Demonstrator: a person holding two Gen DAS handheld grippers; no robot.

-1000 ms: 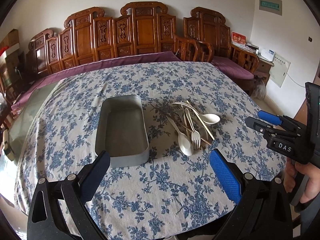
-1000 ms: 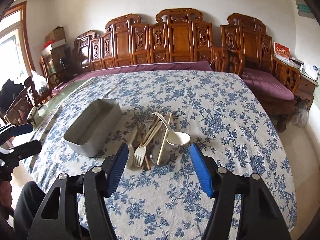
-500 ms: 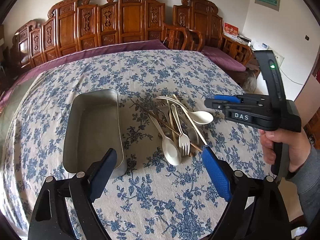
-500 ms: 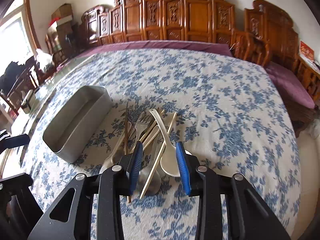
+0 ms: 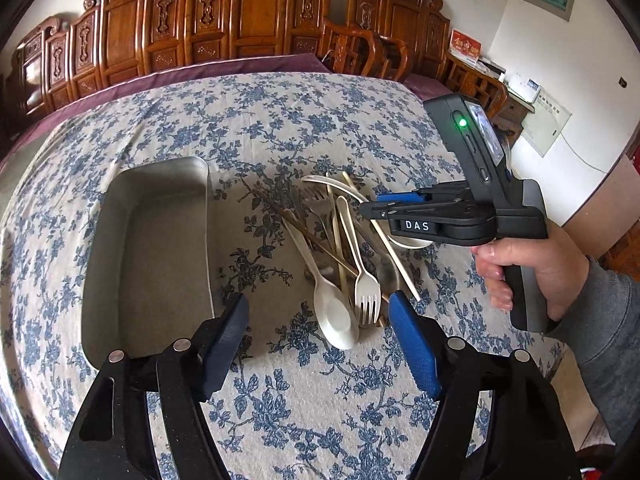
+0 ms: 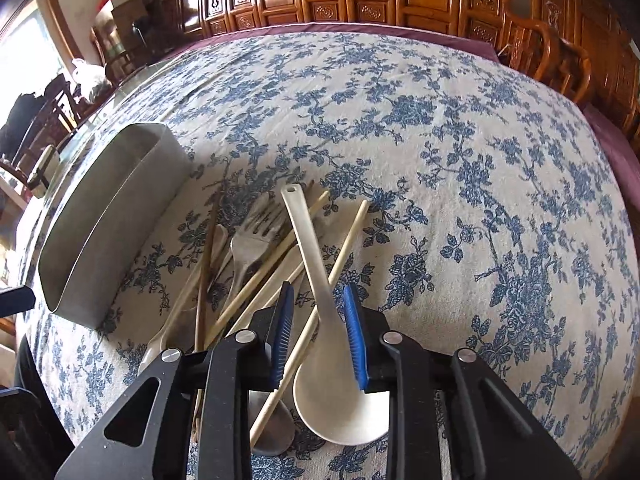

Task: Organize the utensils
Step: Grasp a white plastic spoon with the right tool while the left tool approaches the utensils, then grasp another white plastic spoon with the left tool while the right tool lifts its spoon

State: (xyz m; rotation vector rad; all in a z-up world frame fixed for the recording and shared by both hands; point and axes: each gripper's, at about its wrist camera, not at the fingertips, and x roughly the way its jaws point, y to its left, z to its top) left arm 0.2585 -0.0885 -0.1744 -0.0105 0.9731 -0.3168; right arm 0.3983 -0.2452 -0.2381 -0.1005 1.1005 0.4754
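A matt, woven cotton-like tablecloth (image 6: 460, 128) printed with blue flowers lies under my brushed, dull-grey metal tray (image 5: 152, 248). Beside it the smooth cream plastic soup spoon (image 6: 320, 300) shows a soft sheen, as does a pale plastic fork (image 5: 366, 288); the chopsticks (image 6: 348, 240) look like bare light wood. My right gripper (image 6: 318, 328) wears ribbed blue rubbery pads on matt black plastic. Behind, carved chairs (image 5: 256, 12) gleam with varnished wood.

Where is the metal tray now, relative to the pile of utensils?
In the left wrist view the metal tray stands on the floral tablecloth, left of the pile of utensils and apart from it.
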